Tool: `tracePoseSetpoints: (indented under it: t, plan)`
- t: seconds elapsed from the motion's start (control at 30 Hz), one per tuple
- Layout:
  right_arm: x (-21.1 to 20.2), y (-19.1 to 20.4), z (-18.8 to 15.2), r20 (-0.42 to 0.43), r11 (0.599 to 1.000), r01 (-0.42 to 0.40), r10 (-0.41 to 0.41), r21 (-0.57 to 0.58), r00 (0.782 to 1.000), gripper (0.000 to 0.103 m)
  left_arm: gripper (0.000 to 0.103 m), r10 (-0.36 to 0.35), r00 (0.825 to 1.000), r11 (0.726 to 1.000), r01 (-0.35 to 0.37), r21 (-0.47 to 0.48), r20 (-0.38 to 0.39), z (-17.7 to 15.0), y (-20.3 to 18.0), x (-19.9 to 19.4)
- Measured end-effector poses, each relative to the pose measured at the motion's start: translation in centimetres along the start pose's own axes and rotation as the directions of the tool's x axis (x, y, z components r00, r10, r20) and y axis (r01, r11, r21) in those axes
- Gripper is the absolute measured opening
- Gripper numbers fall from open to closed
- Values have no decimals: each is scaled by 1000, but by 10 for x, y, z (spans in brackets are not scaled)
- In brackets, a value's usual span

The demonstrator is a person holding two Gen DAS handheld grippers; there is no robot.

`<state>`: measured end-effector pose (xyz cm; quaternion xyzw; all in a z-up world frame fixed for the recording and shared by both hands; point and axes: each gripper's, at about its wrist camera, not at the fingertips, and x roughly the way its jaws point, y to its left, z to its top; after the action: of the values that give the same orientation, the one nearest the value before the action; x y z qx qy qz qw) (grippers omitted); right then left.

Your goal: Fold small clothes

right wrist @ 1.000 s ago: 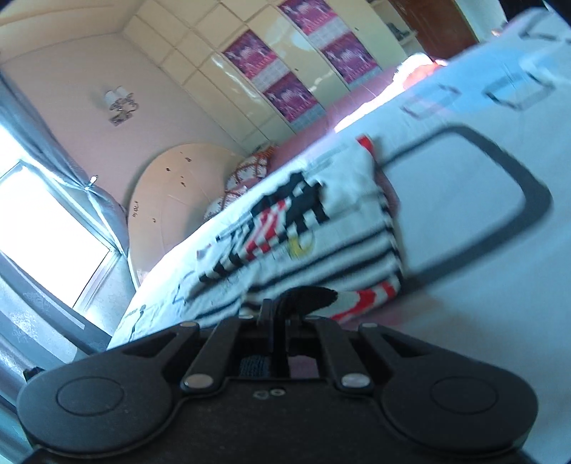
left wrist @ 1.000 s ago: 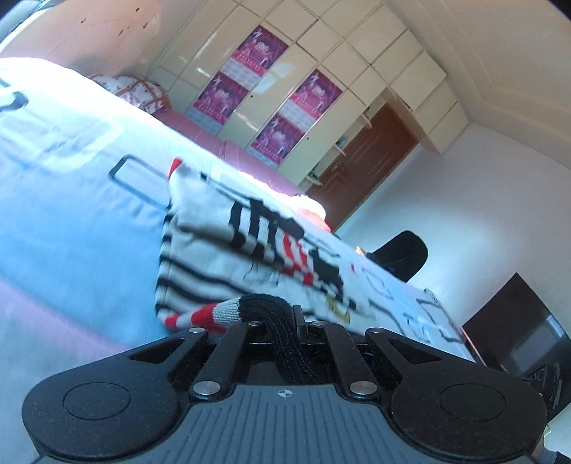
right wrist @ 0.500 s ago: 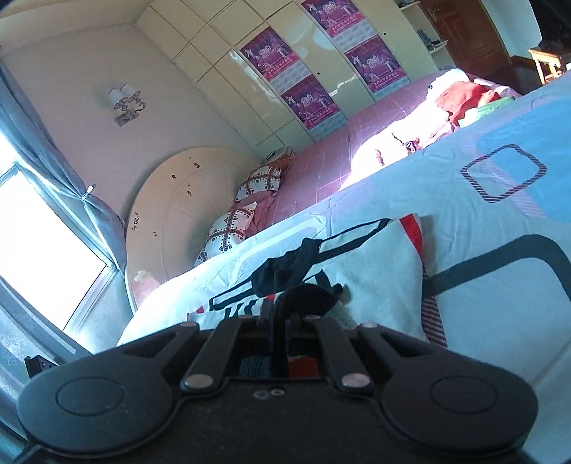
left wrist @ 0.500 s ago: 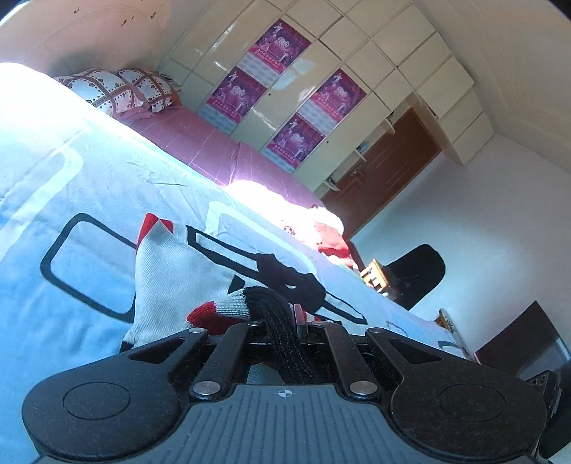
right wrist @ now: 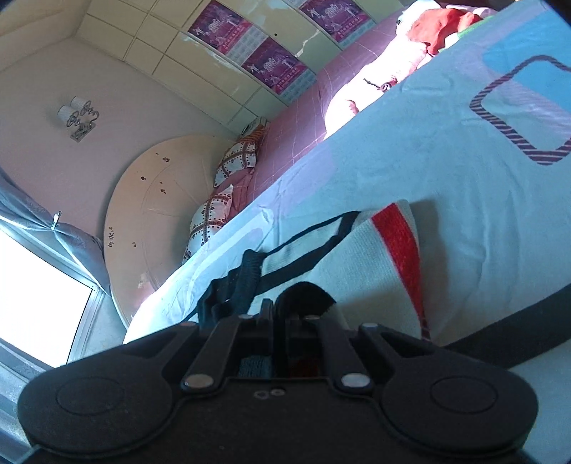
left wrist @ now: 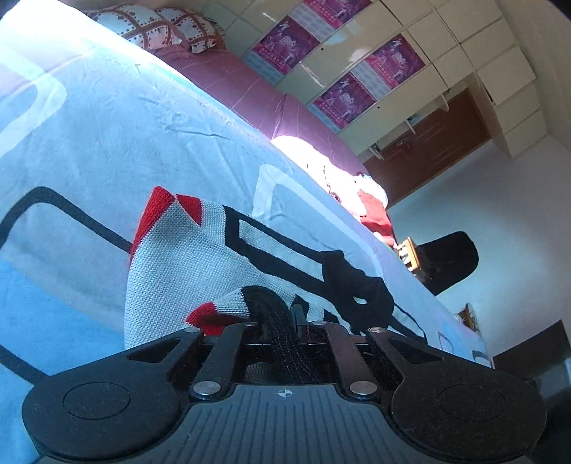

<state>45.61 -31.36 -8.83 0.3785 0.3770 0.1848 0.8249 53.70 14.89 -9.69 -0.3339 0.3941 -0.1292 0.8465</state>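
The left gripper [left wrist: 291, 317] points forward and a bit down at the bed. Its jaws are pinched tight on the black ribbed edge of a little knitted sweater [left wrist: 214, 257]. The right gripper [right wrist: 282, 314] points down at the bed too, tipped to one side. Its jaws are also squeezed tight on a black edge of the same sweater [right wrist: 360, 257].

The sweater is white knit with thick black lines and red patches. One red corner sticks up at its far end in the left view. A red stripe runs down its side in the right view. A thin black cord or trim loops across it in the right view.

The sweater lies on a light blue bedsheet [left wrist: 107, 135] with big square shapes drawn on it. It spreads out from right in front of both grippers, and the part near them lifts up into the jaws.

Farther off are patterned pillows [right wrist: 228, 182], a pink cover [left wrist: 235, 82] and a pile of red and white clothes [right wrist: 431, 25]. Purple posters [left wrist: 357, 85] hang on the cupboards.
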Motion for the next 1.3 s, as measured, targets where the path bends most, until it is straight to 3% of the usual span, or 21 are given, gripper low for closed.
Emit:
tracePoseSetpoints:
  t: [0.07, 0.13, 0.2, 0.27, 0.37, 0.43, 0.5, 0.6, 0.7, 0.83, 0.9, 1.07, 1.13, 1.3]
  plan:
    - [5, -9, 3, 9, 999, -15, 15, 31, 1000, 13, 20, -20, 1000, 999, 20, -29, 0, 1, 7, 9]
    - [2, -14, 5, 30, 998, -38, 36, 55, 999, 17, 65, -75, 997, 994, 77, -71, 33, 1, 10, 12]
    - [-3, -20, 9, 59, 995, -59, 54, 84, 997, 25, 91, -129, 989, 986, 136, -99, 68, 4, 9, 11]
    - [-12, -20, 14, 92, 996, -40, 33, 74, 995, 31, 93, -126, 988, 989, 132, -73, 85, 8, 3, 12]
    - [-27, -13, 22, 113, 999, -32, 32, 4, 993, 31, 92, -101, 989, 995, 102, -7, 104, 16, -5, 8]
    - [-32, -5, 26, 101, 997, -9, 16, -72, 995, 31, 80, -57, 991, 996, 47, 81, 118, 20, -13, 0]
    - [-29, 4, 29, 72, 989, 11, 0, -145, 997, 31, 71, 17, 995, 980, -37, 197, 100, 24, -23, 1]
    - [-13, 19, 27, 23, 963, 51, -47, -264, 999, 35, 68, 103, 993, 928, -115, 354, 52, 27, -36, 12]
    - [11, 35, 22, -8, 923, 105, -116, -370, 993, 43, 68, 185, 983, 858, -172, 484, 22, 26, -47, 33]
    - [38, 50, 15, -36, 864, 141, -181, -483, 983, 42, 65, 247, 969, 791, -203, 577, 2, 23, -52, 50]
    - [44, 54, 14, -44, 840, 140, -191, -524, 981, 40, 62, 239, 971, 797, -197, 571, 1, 25, -53, 50]
    - [54, 61, 11, -70, 798, 133, -214, -588, 974, 16, 30, 211, 977, 830, -166, 533, -25, 33, -47, 49]
    - [51, 61, 10, -53, 783, 143, -219, -606, 974, 6, 3, 202, 979, 843, -161, 513, -25, 34, -42, 49]
    - [30, 68, 19, 53, 784, 151, -149, -602, 987, 6, 4, 116, 990, 854, -141, 501, 82, 28, -45, 33]
